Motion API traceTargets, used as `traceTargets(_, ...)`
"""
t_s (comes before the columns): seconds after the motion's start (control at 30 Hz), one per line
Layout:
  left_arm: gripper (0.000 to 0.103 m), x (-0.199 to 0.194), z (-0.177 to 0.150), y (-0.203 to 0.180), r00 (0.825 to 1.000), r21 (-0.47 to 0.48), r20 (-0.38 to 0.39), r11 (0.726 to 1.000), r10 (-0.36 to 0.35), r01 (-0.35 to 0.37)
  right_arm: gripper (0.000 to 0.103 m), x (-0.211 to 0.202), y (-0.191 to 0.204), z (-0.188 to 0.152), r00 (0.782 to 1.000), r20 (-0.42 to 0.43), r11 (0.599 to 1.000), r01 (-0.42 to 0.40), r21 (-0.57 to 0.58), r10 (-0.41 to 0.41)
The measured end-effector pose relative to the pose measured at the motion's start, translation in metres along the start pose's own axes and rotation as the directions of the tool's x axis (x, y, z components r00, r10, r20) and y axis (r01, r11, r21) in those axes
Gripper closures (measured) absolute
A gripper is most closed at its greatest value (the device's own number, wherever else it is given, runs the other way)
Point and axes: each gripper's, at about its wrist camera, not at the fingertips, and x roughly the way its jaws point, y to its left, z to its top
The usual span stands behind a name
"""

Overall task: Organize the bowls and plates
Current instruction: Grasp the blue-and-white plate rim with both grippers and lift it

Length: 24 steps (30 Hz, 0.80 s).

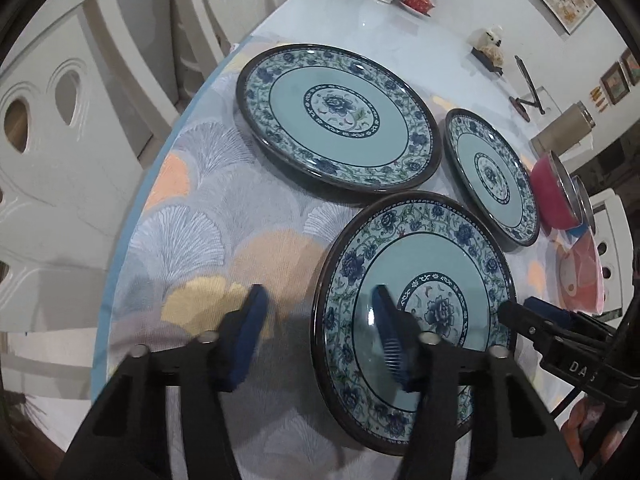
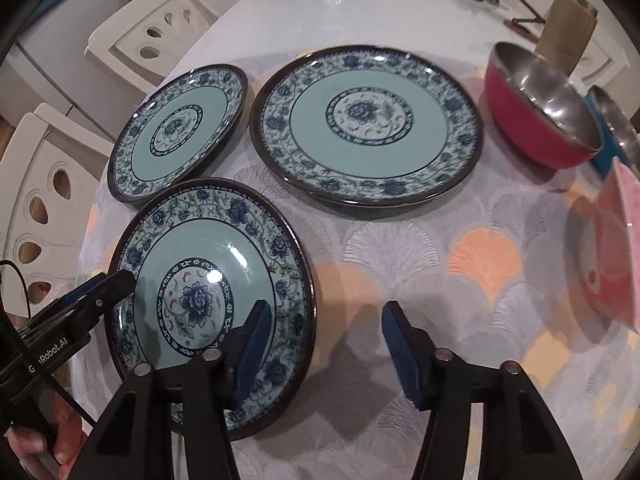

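Three blue-and-white floral plates lie on the patterned cloth: a large plate, a smaller plate and the near plate. My left gripper straddles the near plate's left rim, one finger over the plate and the other over the cloth, jaws apart and not pressing. My right gripper straddles the opposite rim the same way, open. Each gripper shows at the plate's far side in the other view: the right gripper, the left gripper.
A red bowl with a steel inside stands right of the large plate, with a blue-sided steel bowl behind it and a pink bowl nearer. A flask and white chairs ring the table. A hand holds the left gripper.
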Motion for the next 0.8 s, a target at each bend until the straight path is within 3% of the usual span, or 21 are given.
traceTargets(0.13, 0.071, 0.001, 0.002, 0.002, 1.0, 0.002, 0.001, 1.0, -0.002, 0.002, 0.056, 0.009, 0.001, 0.001, 0.999, -0.026, 0.999, -0.034, 0.003, 0.034)
traceTargets(0.23, 0.073, 0.001, 0.004, 0.005, 1.0, -0.008, -0.001, 1.0, -0.021, 0.021, 0.062, 0.009, 0.005, 0.002, 0.999, -0.016, 0.999, -0.041, -0.017, 0.041)
traceTargets(0.43, 0.074, 0.003, 0.0, -0.003, 0.996, -0.002, -0.021, 0.996, -0.089, 0.089, 0.063, 0.011, 0.013, 0.0, 0.997, -0.024, 0.997, -0.073, -0.034, 0.072)
traceTargets(0.57, 0.074, -0.001, -0.005, -0.012, 0.998, 0.009, -0.019, 0.998, -0.065, 0.065, 0.063, 0.009, 0.022, -0.004, 0.998, -0.026, 0.997, -0.051, -0.051, 0.049)
traceTargets(0.63, 0.074, -0.008, -0.006, -0.011, 0.995, -0.012, -0.014, 0.995, -0.095, 0.095, 0.063, 0.005, 0.019, -0.005, 0.997, -0.033, 0.997, -0.063, -0.032, 0.062)
traceTargets(0.8, 0.074, -0.046, -0.011, -0.023, 0.991, 0.007, 0.055, 0.993, -0.12, 0.119, 0.063, -0.033, 0.021, -0.011, 0.997, 0.029, 0.998, -0.065, -0.027, 0.065)
